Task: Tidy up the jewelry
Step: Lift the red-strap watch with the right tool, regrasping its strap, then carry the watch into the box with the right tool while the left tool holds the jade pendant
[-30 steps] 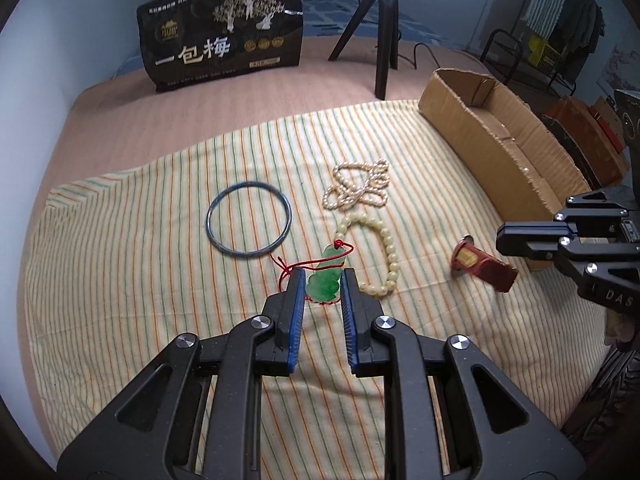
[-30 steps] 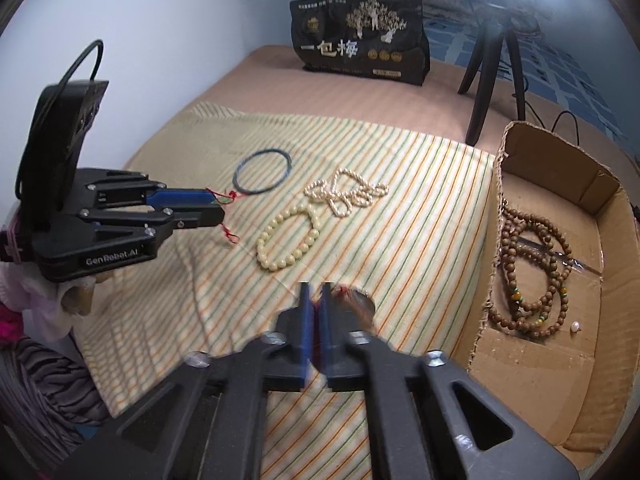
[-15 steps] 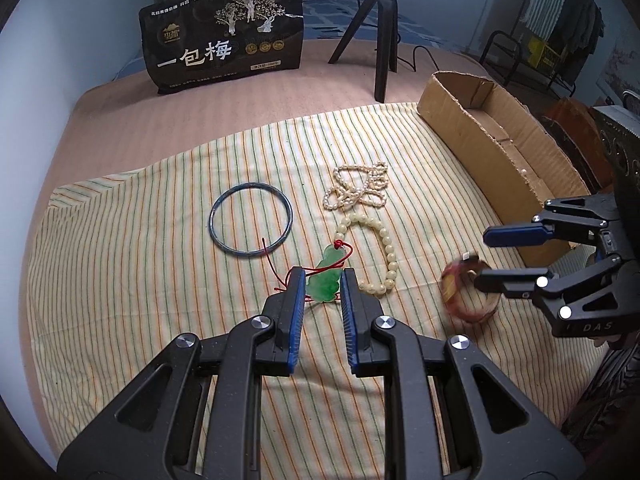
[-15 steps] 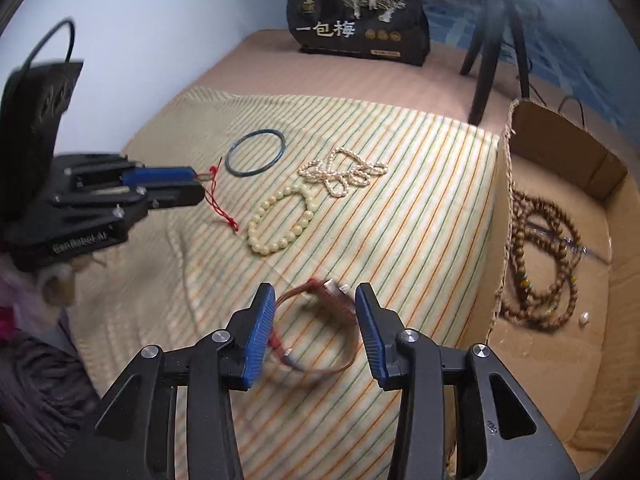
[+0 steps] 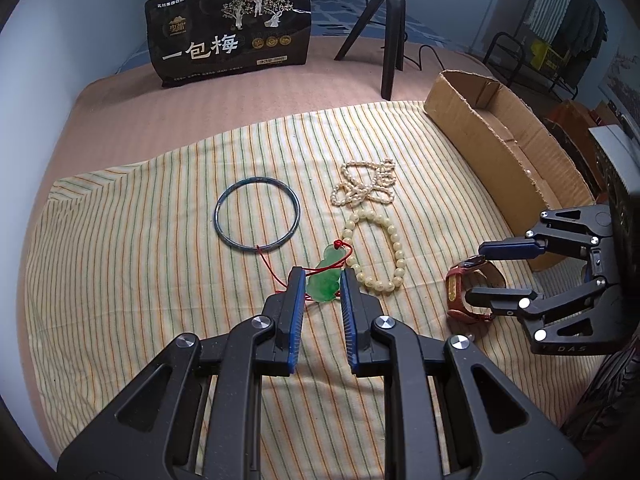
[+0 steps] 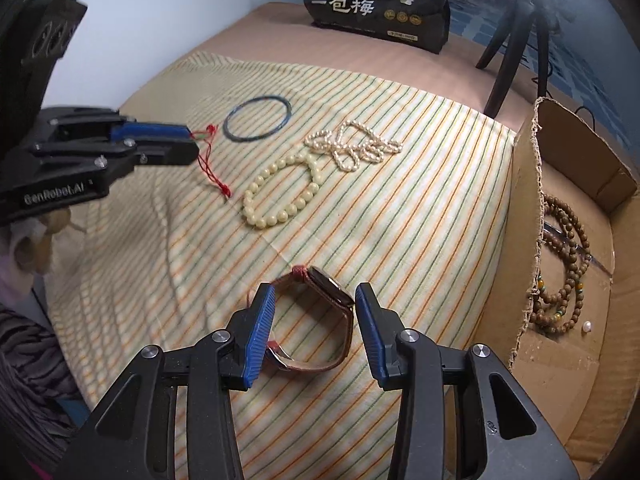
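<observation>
My left gripper (image 5: 320, 280) is shut on a green jade pendant (image 5: 326, 280) with a red cord (image 6: 210, 162), held just above the striped cloth (image 5: 140, 260). My right gripper (image 6: 314, 308) is open around a brown leather watch (image 6: 320, 320) that lies on the cloth; the watch also shows in the left wrist view (image 5: 466, 292). On the cloth lie a dark blue bangle (image 5: 257, 211), a cream bead bracelet (image 5: 378, 250) and a pearl necklace (image 5: 366, 186). A cardboard box (image 6: 580, 240) at the right holds brown wooden beads (image 6: 564, 264).
A black snack bag (image 5: 230, 30) and a black tripod (image 5: 390, 24) stand at the back on the pink surface. The box's near wall (image 5: 488, 152) rises beside the cloth's right edge. A loose pearl (image 6: 586, 326) lies in the box.
My right gripper opened and let the watch drop onto the cloth, where it now lies between the open fingers. My left gripper stays shut on the pendant, almost unmoved.
</observation>
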A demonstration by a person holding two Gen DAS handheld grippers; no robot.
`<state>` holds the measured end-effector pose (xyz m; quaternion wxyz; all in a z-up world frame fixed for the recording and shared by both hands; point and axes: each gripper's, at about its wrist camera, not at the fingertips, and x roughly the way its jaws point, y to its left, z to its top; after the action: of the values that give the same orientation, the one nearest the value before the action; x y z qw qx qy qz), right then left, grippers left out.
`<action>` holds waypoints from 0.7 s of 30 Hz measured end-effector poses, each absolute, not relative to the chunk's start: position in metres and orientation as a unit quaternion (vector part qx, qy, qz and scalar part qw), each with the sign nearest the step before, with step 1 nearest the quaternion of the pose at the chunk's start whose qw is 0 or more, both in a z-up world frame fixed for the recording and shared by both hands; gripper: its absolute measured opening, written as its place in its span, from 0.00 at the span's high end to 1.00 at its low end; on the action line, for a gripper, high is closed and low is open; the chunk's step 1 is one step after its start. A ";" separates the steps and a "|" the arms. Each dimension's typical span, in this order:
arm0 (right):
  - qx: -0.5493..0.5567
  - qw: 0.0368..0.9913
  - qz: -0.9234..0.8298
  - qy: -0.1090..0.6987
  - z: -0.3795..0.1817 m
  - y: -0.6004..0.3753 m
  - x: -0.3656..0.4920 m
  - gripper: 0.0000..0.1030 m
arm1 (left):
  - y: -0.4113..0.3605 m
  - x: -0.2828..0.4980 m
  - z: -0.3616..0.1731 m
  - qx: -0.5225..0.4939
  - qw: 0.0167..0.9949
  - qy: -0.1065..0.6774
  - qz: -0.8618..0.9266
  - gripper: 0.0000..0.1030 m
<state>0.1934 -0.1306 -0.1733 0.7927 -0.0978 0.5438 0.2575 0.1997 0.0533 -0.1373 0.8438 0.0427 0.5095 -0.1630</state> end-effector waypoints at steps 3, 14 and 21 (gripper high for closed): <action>-0.115 0.793 0.252 0.542 -0.176 -0.127 0.191 0.67 | 0.053 0.200 -0.137 0.042 0.844 0.508 -0.164 0.84; -0.104 0.805 0.238 0.533 -0.171 -0.134 0.193 0.90 | 0.060 0.199 -0.120 0.019 0.855 0.493 -0.159 0.84; -0.078 0.825 0.236 0.507 -0.142 -0.140 0.186 0.90 | 0.058 0.190 -0.090 0.013 0.871 0.462 -0.165 0.84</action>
<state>0.1858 -0.1400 -0.1419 0.8254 -0.0778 0.5067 0.2364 0.1903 0.0576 -0.0901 0.8711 0.0125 0.4624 -0.1653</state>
